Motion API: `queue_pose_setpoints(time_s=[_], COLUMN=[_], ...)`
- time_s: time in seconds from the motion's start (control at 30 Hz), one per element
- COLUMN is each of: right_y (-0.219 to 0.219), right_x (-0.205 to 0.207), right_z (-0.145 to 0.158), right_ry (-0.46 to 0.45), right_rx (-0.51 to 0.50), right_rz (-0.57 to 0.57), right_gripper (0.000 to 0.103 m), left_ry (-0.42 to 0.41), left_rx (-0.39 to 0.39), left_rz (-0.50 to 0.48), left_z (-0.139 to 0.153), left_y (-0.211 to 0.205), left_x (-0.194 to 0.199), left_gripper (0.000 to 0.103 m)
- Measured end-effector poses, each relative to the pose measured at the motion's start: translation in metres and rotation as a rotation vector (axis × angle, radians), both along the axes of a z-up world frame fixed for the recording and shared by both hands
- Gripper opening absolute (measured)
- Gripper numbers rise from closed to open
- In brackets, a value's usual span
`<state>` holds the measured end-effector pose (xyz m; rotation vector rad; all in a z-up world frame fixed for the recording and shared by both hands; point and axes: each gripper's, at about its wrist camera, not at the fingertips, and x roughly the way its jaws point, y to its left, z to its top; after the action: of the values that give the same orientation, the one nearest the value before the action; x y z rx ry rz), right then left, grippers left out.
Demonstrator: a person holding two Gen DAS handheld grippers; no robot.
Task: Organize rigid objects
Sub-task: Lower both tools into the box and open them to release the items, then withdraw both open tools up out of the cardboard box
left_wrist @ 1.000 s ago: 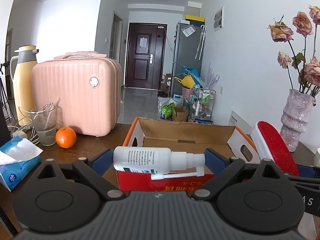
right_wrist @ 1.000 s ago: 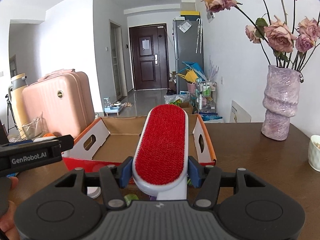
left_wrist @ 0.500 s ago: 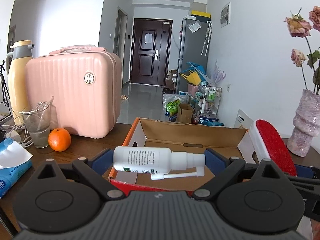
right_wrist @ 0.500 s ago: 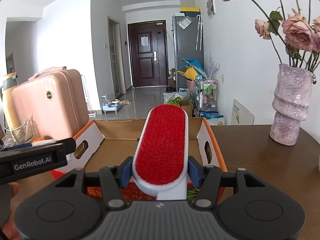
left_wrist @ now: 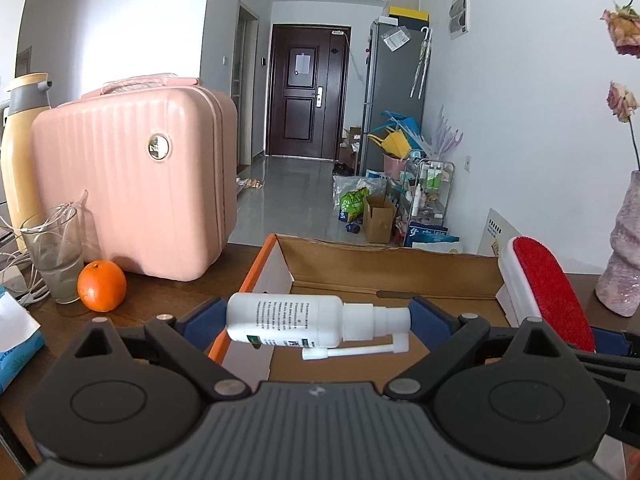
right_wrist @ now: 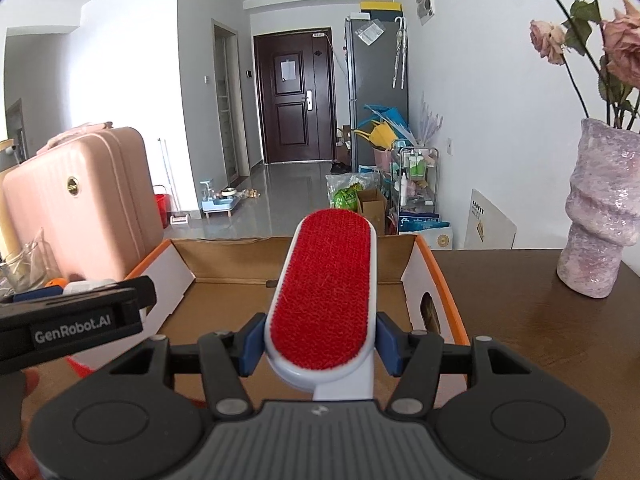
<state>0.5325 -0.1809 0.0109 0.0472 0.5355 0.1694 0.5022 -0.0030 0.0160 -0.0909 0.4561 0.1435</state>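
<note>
A: We see the left gripper [left_wrist: 316, 322], fingers closed on the white spray bottle [left_wrist: 286, 320], held crosswise above the near edge of the cardboard box [left_wrist: 392, 276]. Its label print is too small to read.

B: We note the right gripper [right_wrist: 320, 344], fingers clamped on the red lint brush [right_wrist: 324, 292] over the box; its handle is hidden. The vase [right_wrist: 600, 216] on the surface [right_wrist: 540, 320] has its flowers cut off.

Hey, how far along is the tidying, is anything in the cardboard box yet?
Nothing shows inside the cardboard box yet; its visible floor is bare. In hand: the left tool clamps the white spray bottle over the box's near left corner, and the right tool grips the red lint brush above it. Left: lowering and releasing both.
</note>
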Motion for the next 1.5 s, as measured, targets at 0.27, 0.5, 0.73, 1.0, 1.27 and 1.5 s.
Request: queue_pose_setpoints(time_s=[0.27, 0.5, 0.73, 1.0, 1.27, 1.5], right_y=[0.003, -0.003, -0.005, -0.002, -0.002, -0.005], right_x=[0.022, 0.040, 0.034, 0.028, 0.023, 0.010], right_z=[-0.006, -0.010, -0.002, 0.003, 0.005, 0.008], right_ry=[0.024, 0.059, 0.019, 0.010, 0.003, -0.011], right_rx=[-0.006, -0.002, -0.022, -0.071, -0.063, -0.052], right_rz=[-0.004, -0.013, -0.023, -0.030, -0.024, -0.020], right_gripper=[0.056, 0.057, 0.093, 0.096, 0.101, 0.103], left_ry=[0.041, 0.042, 0.075, 0.100, 0.096, 0.077], left_rx=[0.017, 0.030, 0.019, -0.011, -0.001, -0.006], left_rz=[0.002, 0.000, -0.020, -0.014, -0.014, -0.008], left_z=[-0.008, -0.008, -0.008, -0.006, -0.004, 0.001], left_y=[0.002, 0.006, 0.009, 0.014, 0.014, 0.017], left_x=[0.026, 0.034, 0.037, 0.037, 0.032, 0.019], left_gripper=[0.098, 0.099, 0.103, 0.103, 0.103, 0.103])
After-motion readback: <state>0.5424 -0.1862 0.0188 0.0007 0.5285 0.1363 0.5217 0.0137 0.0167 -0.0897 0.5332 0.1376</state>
